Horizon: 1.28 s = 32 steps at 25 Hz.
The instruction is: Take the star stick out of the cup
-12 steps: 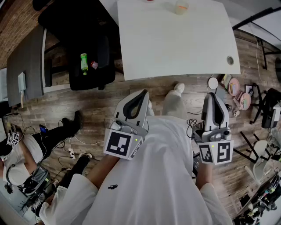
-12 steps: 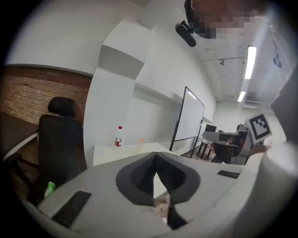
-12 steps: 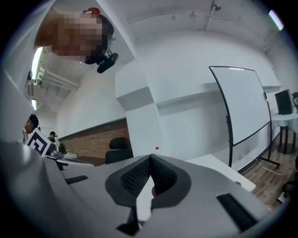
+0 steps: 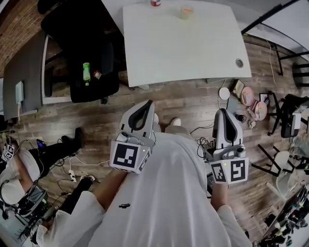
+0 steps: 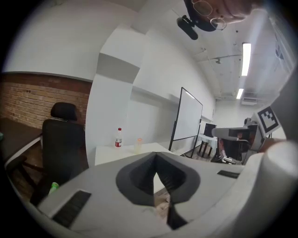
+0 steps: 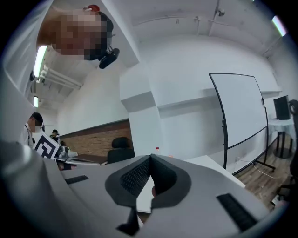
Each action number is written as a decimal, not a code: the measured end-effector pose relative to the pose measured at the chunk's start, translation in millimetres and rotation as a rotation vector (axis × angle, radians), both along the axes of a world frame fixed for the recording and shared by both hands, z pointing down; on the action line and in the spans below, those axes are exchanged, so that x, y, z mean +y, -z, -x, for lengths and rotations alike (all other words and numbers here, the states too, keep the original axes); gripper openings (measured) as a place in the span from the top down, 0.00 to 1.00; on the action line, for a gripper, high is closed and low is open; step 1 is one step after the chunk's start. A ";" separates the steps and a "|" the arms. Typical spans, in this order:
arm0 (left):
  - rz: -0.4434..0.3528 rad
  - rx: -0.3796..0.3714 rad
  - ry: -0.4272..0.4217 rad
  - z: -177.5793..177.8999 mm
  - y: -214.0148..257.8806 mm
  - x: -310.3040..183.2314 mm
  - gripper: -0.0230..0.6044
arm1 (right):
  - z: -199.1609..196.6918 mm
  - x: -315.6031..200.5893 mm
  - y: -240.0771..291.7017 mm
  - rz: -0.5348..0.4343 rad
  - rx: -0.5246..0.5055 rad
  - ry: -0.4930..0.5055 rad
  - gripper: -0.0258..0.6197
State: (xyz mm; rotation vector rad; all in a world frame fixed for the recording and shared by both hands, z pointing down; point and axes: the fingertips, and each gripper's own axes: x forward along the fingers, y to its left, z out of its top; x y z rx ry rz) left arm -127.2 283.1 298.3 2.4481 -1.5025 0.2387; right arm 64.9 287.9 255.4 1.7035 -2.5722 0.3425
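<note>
A translucent cup point(image 4: 186, 11) stands at the far edge of the white table point(image 4: 183, 53), beside a red-labelled bottle point(image 4: 155, 2). The cup is too small for me to make out a star stick in it. In the left gripper view the cup point(image 5: 138, 145) and bottle point(image 5: 118, 138) stand far ahead on the table point(image 5: 111, 155). My left gripper point(image 4: 147, 104) and right gripper point(image 4: 222, 112) hang over the wooden floor, well short of the table, both shut with nothing in them. Their jaws meet at the tips in the left gripper view point(image 5: 156, 156) and the right gripper view point(image 6: 150, 158).
A black office chair point(image 4: 94, 53) with a green bottle point(image 4: 86, 72) on it stands left of the table. Cables point(image 4: 72, 169) and a seated person point(image 4: 19, 178) are at the lower left. Stools and clutter point(image 4: 256, 106) crowd the right. A whiteboard point(image 5: 188, 121) stands beyond the table.
The view has shifted so the table sits slightly lower and further left, and the red bottle has come into view. Both grippers sit a little higher in the picture and stay shut.
</note>
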 end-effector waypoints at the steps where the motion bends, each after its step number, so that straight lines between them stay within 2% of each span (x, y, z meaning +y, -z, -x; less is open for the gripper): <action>1: 0.000 -0.001 0.000 -7.1 0.1 1.3 0.95 | -5.4 3.5 0.1 0.000 -0.002 0.005 0.96; 8: -0.017 -0.056 -0.031 -78.2 10.2 1.6 0.95 | -72.7 18.6 -6.5 0.011 -0.073 0.003 0.96; 14: 0.002 -0.090 -0.015 -114.7 1.0 10.6 0.95 | -118.0 15.6 -22.0 0.001 -0.140 -0.021 0.96; 17: 0.031 -0.090 -0.007 -122.2 -7.3 18.3 0.95 | -121.3 20.9 -27.2 0.004 -0.167 -0.016 0.96; 21: 0.044 -0.086 -0.017 -125.5 -10.1 2.2 0.95 | -116.3 7.4 -32.1 0.013 -0.169 -0.009 0.96; 26: 0.026 -0.083 -0.040 -127.7 -9.1 -44.5 0.95 | -113.0 -32.0 -30.9 0.011 -0.154 -0.014 0.96; 32: 0.007 -0.060 -0.040 -117.6 -10.7 -123.8 0.95 | -99.2 -96.5 -22.3 0.002 -0.120 -0.011 0.96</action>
